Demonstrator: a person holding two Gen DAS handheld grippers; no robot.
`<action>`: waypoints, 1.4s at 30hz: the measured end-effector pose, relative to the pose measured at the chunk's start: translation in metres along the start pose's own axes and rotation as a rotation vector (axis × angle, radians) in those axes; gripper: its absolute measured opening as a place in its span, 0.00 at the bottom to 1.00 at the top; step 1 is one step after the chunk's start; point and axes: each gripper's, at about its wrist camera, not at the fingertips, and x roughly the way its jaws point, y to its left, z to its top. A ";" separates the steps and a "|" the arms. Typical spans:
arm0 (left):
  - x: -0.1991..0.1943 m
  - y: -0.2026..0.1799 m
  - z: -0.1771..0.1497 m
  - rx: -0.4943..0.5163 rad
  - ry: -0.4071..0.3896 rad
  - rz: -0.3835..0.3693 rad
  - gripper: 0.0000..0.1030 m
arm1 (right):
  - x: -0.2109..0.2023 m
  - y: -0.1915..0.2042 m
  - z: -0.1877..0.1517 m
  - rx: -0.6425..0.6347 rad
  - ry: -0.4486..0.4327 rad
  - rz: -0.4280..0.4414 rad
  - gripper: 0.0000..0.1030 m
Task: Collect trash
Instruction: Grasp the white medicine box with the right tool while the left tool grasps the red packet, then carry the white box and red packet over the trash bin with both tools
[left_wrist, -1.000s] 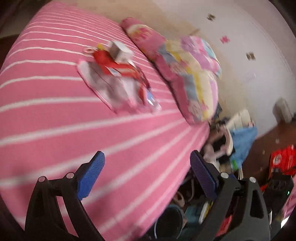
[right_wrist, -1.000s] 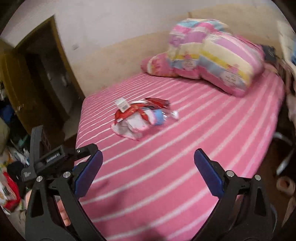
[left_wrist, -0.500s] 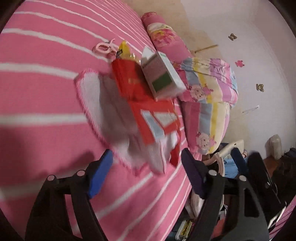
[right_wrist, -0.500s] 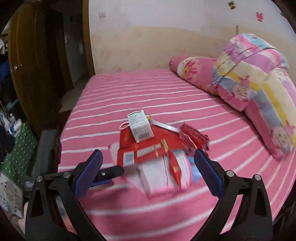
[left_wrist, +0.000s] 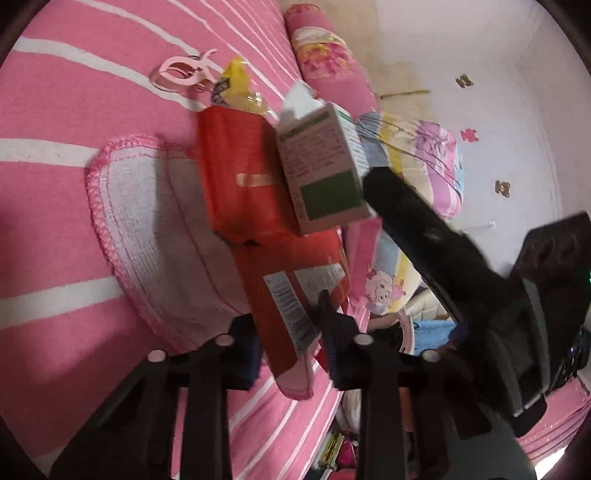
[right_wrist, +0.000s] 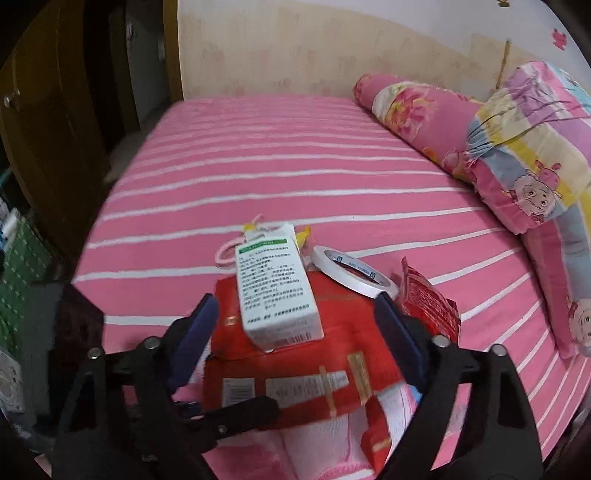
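Trash heap on the bed (right_wrist: 332, 177): your left tool (left_wrist: 288, 339) is clamped on the red wrapper (left_wrist: 288, 295), anchoring it; your right tool (right_wrist: 295, 332), fingers apart, straddles the white carton (right_wrist: 275, 291) for pickup

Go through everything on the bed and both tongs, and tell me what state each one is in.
Left tongs: shut on red wrapper.
Right tongs: open, straddling the pile.
Red wrapper: flattened, on the cloth.
White carton: lying on the wrapper, top flap open.
Tape roll: tilted against the pile.
Pink-edged cloth: spread flat.
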 end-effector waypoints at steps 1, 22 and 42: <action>0.000 0.002 0.001 -0.008 -0.001 -0.003 0.17 | 0.005 0.001 0.001 -0.005 0.013 -0.001 0.72; -0.055 -0.018 -0.020 0.112 -0.087 -0.004 0.05 | -0.080 -0.040 -0.013 0.119 -0.129 0.036 0.41; -0.145 0.021 -0.084 0.056 -0.076 0.035 0.10 | -0.151 0.030 -0.099 0.119 -0.049 0.073 0.41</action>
